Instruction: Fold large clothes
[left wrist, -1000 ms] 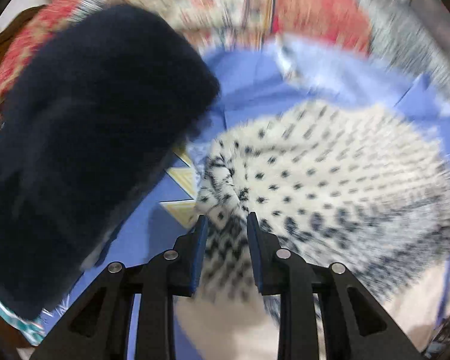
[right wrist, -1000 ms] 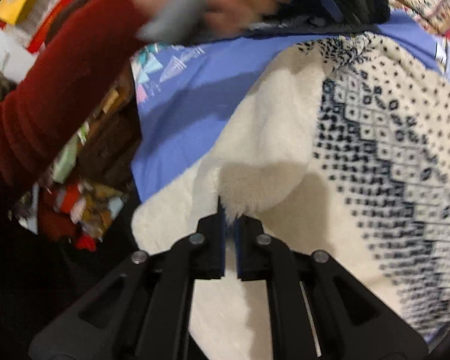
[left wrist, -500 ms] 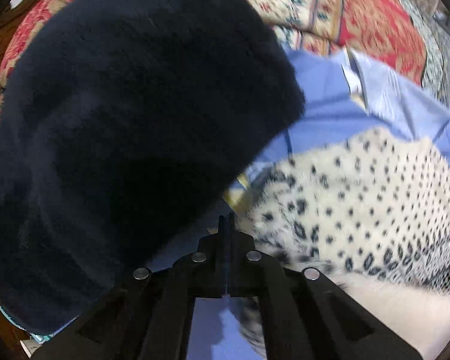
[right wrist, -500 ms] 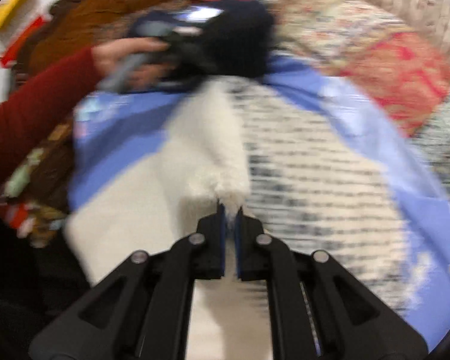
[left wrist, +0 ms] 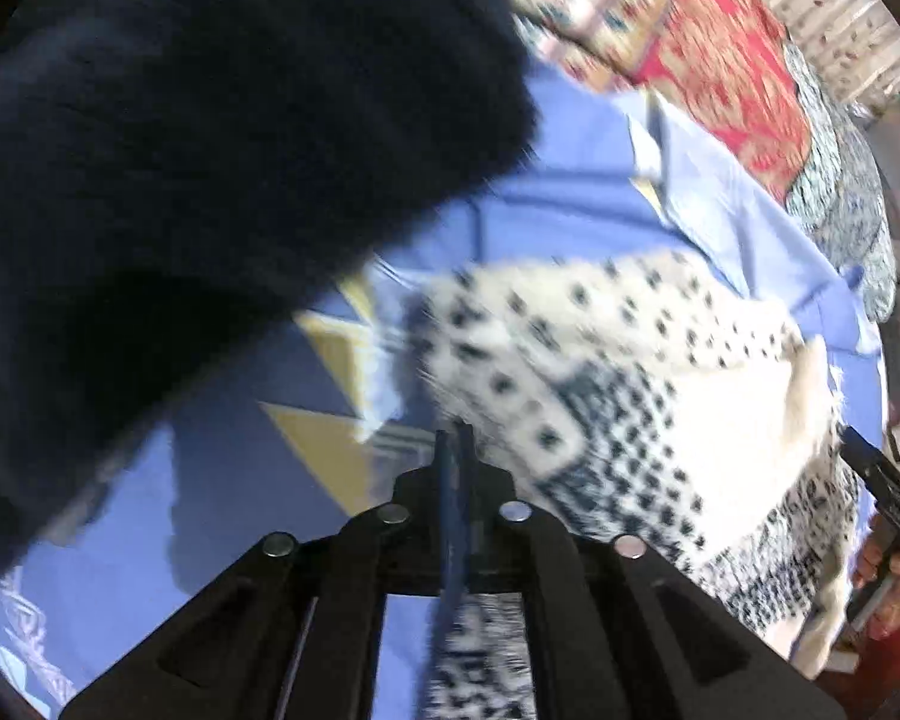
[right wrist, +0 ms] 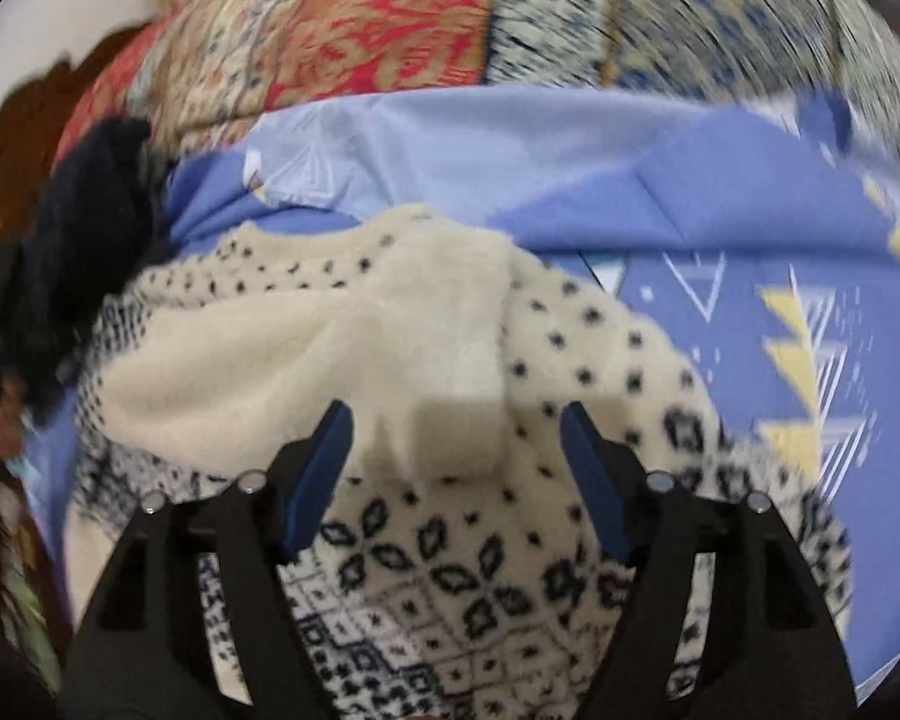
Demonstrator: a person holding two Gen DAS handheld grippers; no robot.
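Note:
A cream fleece garment with black dots and diamond patterns (right wrist: pixel 570 372) lies on a blue bedsheet (right wrist: pixel 660 204). A plain cream flap (right wrist: pixel 306 354) is folded over it. My right gripper (right wrist: pixel 457 420) is open just above that flap, holding nothing. In the left wrist view my left gripper (left wrist: pixel 455 438) is shut on the edge of the same patterned garment (left wrist: pixel 618 396), and cloth hangs between the fingers below. The right hand and gripper show at the far right edge (left wrist: pixel 888 480).
A dark navy fleece garment (left wrist: pixel 210 168) fills the upper left of the left wrist view and lies at the left in the right wrist view (right wrist: pixel 78 240). Red and beige patterned bedding (right wrist: pixel 378 36) lies beyond the sheet.
My right gripper has opened and let go of the cream flap, which now lies folded over the garment. My left gripper closed on the patterned edge and has stayed shut.

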